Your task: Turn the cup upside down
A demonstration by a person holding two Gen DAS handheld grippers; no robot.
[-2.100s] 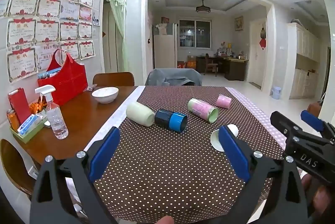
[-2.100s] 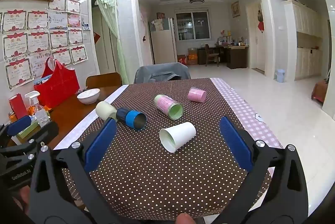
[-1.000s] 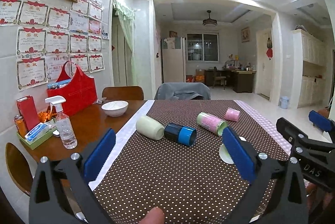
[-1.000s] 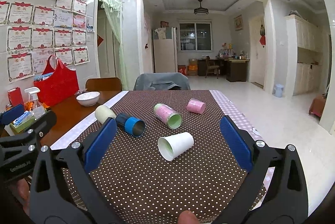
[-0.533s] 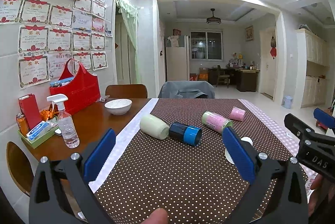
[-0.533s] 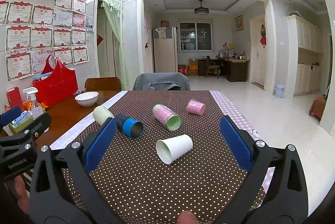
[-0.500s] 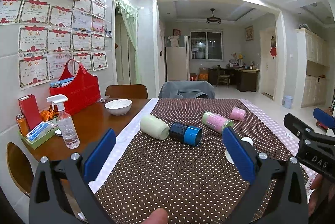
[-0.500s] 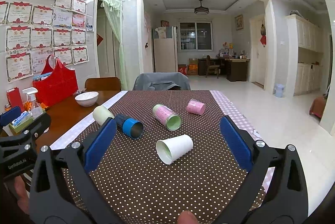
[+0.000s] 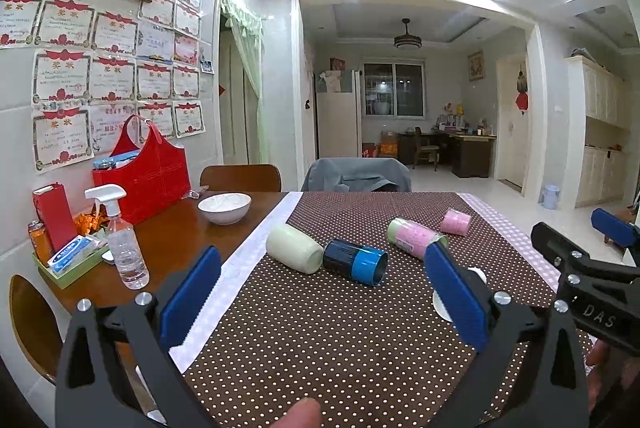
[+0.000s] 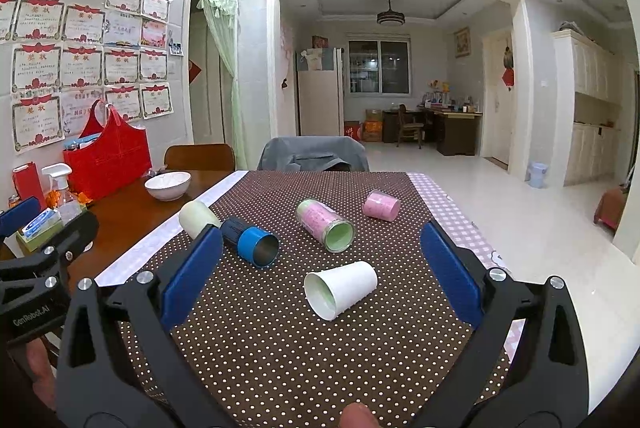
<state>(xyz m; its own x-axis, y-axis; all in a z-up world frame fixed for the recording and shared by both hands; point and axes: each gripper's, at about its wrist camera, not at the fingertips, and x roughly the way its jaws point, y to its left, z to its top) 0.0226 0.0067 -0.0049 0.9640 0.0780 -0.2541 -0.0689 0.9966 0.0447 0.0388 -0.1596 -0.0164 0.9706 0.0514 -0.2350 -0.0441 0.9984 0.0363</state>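
both grippers' fingers apart: left gripper (image 9: 324, 292) marked "genrobot.ai", right gripper (image 10: 320, 274) marked "das". white paper cup (image 10: 340, 289) lay sideways on surface (image 10: 280, 348).

The near part of the dotted cloth (image 10: 280, 348) is bare, so a gripper can slide in low from the front. The white paper cup (image 10: 340, 288) lies on its side with room all around it. Farther back, four more cups lie in the way: the blue cup (image 10: 252, 242), touching the pale green cup (image 10: 196, 218), then the pink and green cup (image 10: 326, 224), and the small pink cup (image 10: 381, 205). A bowl (image 10: 167, 185) and spray bottle (image 9: 122, 244) sit off to the left on the surface.
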